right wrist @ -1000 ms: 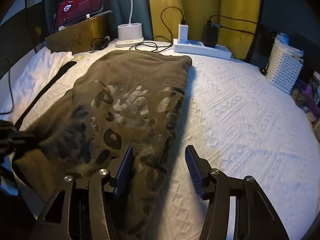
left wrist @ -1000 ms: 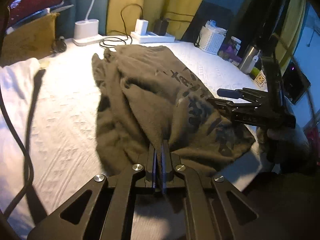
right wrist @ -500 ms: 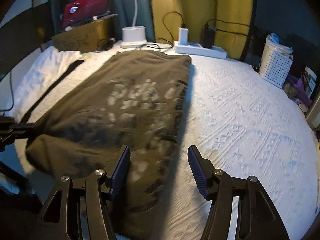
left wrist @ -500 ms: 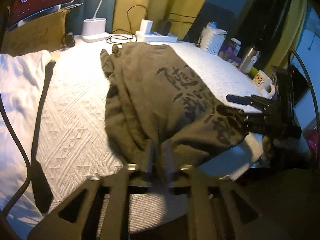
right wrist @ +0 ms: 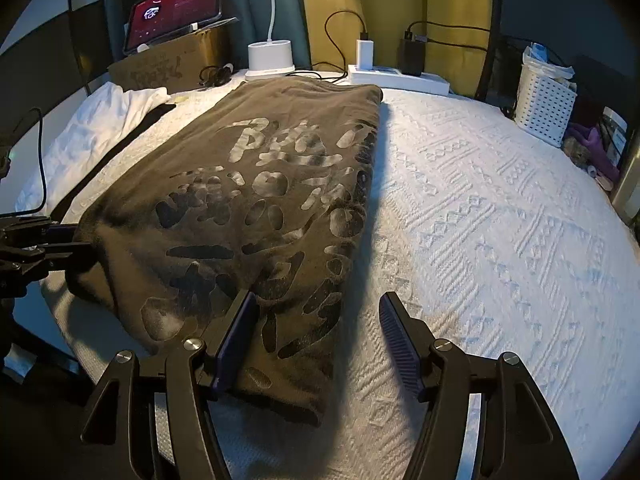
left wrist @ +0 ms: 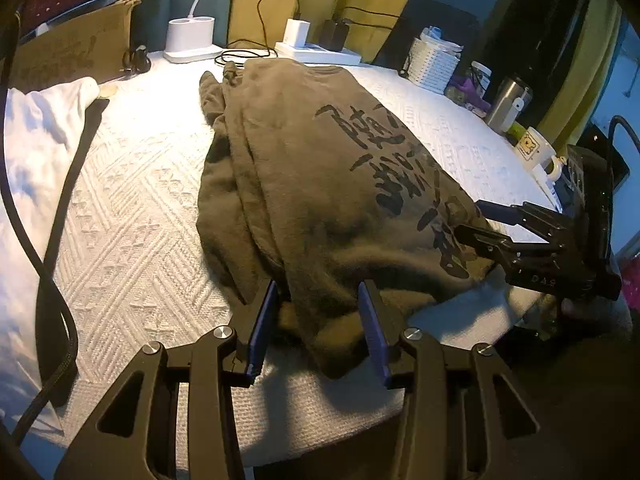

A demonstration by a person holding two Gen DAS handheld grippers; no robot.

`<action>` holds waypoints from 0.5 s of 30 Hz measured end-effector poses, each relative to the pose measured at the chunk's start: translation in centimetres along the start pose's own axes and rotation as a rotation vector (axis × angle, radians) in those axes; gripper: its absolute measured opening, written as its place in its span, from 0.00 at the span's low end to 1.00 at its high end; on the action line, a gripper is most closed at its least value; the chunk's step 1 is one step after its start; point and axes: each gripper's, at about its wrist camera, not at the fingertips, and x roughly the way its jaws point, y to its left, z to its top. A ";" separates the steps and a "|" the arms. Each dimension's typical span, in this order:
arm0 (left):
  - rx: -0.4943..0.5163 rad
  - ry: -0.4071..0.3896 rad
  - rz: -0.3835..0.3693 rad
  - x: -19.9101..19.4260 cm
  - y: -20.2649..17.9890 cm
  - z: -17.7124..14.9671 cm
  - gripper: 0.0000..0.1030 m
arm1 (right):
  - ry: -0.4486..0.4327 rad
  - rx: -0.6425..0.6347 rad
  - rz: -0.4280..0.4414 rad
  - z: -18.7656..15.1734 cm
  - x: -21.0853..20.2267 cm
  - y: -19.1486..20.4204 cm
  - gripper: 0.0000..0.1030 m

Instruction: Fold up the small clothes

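An olive-brown shirt (left wrist: 320, 184) with dark printed characters lies folded lengthwise on the white textured bedspread (left wrist: 132, 208); it also shows in the right wrist view (right wrist: 256, 216). My left gripper (left wrist: 318, 326) is open, its jaws either side of the shirt's near hem corner, holding nothing. My right gripper (right wrist: 318, 342) is open at the shirt's near right edge, and shows from the side in the left wrist view (left wrist: 476, 220). The left gripper shows at the left edge of the right wrist view (right wrist: 60, 240).
White cloth (right wrist: 100, 128) with a black strap lies at the left. At the far edge stand a lamp base (right wrist: 271, 58), power strip with chargers (right wrist: 396, 76), tablet on a cardboard box (right wrist: 172, 16), white basket (right wrist: 546, 100), steel bottle (left wrist: 508, 102) and mug (left wrist: 536, 152).
My left gripper was shut on the shirt's hem, drew it toward the near edge, then opened and let it go. The shirt now lies flatter. My right gripper stayed open.
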 end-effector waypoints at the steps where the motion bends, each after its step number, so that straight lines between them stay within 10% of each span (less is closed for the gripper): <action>1: 0.006 -0.002 -0.006 -0.1 -0.1 -0.1 0.40 | -0.002 0.005 0.014 -0.1 -0.1 -0.1 0.64; 8: 0.081 0.008 -0.016 -0.3 -1.7 -0.4 0.09 | -0.008 0.004 0.101 -0.9 -0.7 0.4 0.37; 15: 0.068 0.039 -0.014 0.0 -1.6 -1.0 0.09 | -0.014 -0.006 0.105 -1.7 -1.2 0.8 0.34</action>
